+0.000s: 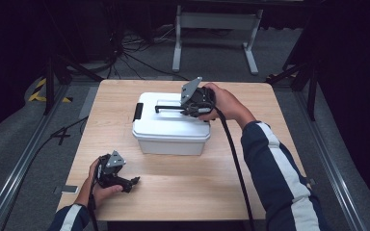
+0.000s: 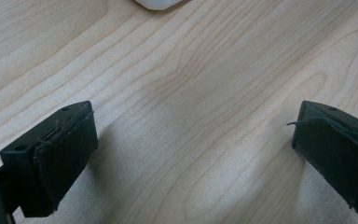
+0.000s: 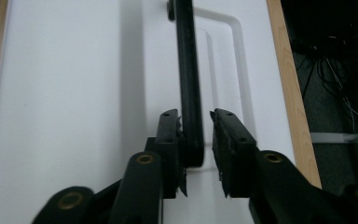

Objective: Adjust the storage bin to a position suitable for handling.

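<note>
So: 1 white lidded box [image 1: 171, 126] at frame centre on the table [image 1: 183, 192], with 1 black handle [image 3: 189, 93] on its lid. Right gripper [image 3: 196, 140] jaws nearly together around that handle, 1 pad touching, small gap at the other. Left gripper [image 2: 191, 154] lower left, jaws wide apart, holding nothing.

surface [image 1: 183, 197]: light wood grain, rectangular, rounded far corners
floor [image 1: 9, 144]: grey carpet around the surface
rails [image 1: 21, 166]: metal, along the floor on the left and right of the surface
white frame [image 1: 217, 21]: two-legged stand on the floor beyond the surface
cables [image 1: 135, 50]: black, tangled on the floor at the far left
tape [image 1: 41, 91]: yellow-black striped, at the left
</note>
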A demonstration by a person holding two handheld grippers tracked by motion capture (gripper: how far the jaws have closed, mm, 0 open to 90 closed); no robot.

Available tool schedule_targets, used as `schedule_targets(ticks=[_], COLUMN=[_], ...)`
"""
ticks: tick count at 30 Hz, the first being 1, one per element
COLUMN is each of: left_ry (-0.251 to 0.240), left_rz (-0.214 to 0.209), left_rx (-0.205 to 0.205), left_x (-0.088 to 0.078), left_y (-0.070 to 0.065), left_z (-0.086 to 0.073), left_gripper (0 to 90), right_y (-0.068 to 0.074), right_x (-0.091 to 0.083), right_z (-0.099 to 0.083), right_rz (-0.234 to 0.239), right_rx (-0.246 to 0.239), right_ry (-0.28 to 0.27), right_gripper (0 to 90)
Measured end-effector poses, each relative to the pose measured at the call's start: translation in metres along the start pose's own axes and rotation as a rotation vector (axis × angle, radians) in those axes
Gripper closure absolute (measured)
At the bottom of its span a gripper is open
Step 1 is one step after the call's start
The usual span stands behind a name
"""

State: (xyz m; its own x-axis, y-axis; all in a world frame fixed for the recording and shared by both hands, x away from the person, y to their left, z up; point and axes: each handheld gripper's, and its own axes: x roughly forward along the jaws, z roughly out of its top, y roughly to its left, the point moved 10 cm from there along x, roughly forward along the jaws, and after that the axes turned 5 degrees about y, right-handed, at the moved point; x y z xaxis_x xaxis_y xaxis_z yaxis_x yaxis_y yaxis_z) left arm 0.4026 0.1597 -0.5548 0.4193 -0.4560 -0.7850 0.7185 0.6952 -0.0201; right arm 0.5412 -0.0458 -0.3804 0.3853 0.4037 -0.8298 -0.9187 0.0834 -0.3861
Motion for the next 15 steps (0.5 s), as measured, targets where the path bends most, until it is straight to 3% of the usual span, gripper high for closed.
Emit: schedule_targets(ticks=[8, 15], left_ry=[0.001, 0.002], left_rz=[0.003, 0.0], left_rx=[-0.003, 0.009], left_x=[0.0, 0.0], left_y=[0.0, 0.0], left_z=[-0.001, 0.0], left_gripper=[0.6, 0.6], right_y=[0.01, 0.01], right_x=[-0.006, -0.007], right_z=[0.019, 0.021], right_rz=[-0.007, -0.026], right_rx=[-0.072, -0.068], right_ry=[-0.028, -0.021], right_gripper=[83.2, 84.3])
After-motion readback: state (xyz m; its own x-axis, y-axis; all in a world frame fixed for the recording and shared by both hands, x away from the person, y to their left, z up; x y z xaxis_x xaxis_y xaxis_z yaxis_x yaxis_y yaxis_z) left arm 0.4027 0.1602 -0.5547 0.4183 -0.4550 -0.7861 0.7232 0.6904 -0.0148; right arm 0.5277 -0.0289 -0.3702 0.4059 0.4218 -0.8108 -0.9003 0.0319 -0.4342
